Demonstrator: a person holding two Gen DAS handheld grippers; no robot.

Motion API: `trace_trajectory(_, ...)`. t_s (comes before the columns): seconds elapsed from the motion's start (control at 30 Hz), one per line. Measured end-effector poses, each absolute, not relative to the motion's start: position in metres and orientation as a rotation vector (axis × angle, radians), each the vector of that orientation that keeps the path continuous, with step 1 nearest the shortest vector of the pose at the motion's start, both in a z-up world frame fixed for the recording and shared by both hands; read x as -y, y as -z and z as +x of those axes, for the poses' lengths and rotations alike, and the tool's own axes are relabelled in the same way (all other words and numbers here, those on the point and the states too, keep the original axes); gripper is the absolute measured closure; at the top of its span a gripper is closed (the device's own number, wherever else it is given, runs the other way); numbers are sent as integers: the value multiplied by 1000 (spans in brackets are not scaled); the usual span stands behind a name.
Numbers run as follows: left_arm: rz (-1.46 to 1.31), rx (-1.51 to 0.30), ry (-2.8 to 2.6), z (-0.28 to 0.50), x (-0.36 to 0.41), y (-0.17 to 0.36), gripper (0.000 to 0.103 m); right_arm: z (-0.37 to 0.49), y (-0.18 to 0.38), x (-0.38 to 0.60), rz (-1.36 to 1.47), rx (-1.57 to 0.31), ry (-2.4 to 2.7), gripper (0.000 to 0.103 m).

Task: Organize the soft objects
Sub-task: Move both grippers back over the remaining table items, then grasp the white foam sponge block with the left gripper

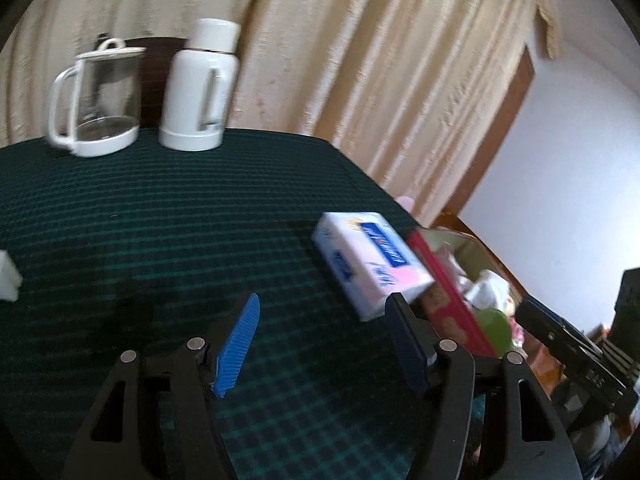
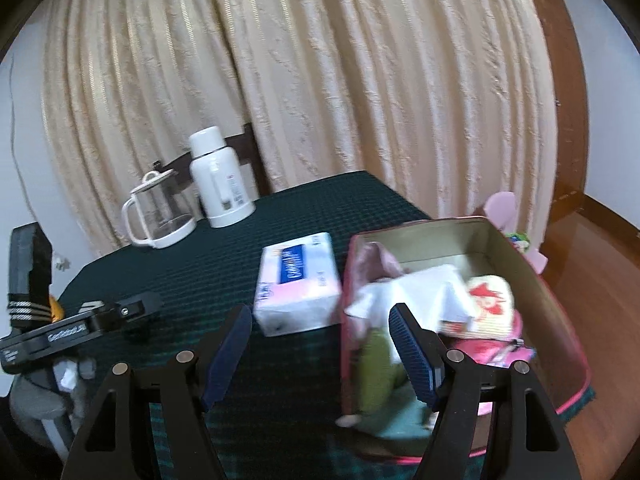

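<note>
Right gripper (image 2: 322, 338): mine, jaws apart, holding nothing, over table edge by box
Left gripper (image 1: 324, 334): mine, jaws apart, holding nothing
Table (image 2: 224, 268): dark green check cloth
Red box (image 2: 560, 320): cloths and soft items piled inside
Tissue pack (image 2: 298, 284): on table, touching box's left wall
Flask (image 2: 220, 178), glass jug (image 2: 158, 216): 2, far corner

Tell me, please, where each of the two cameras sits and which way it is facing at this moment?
Left wrist: sits on the left claw, looking forward and down across the green checked tablecloth toward the curtain; its own open fingers and part of the other gripper at right show.
Right wrist: sits on the right claw, looking over the red box of soft things; its own open fingers and the left gripper's body at left show.
Shared: the tissue pack, glass jug, white flask, the box.
</note>
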State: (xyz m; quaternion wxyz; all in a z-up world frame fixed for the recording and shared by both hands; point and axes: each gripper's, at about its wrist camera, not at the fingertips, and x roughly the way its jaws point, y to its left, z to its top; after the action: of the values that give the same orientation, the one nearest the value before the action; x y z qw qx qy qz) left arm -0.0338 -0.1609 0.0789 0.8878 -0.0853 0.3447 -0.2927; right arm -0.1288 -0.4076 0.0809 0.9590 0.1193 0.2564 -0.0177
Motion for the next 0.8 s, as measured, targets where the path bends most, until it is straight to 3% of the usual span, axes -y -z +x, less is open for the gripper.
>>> trace_trajectory(0.4, -246, -721, 372, -17, 71, -68, 28, -102, -77, 346, 235, -582, -143, 23)
trace_trajectory(0.6, -259, -722, 260, -9, 26, -62, 9, -92, -72, 320, 224, -617, -200, 18)
trace_trajectory(0.8, -245, -707, 143, -6, -18, -58, 3, -81, -65, 294, 197, -661, -249, 17)
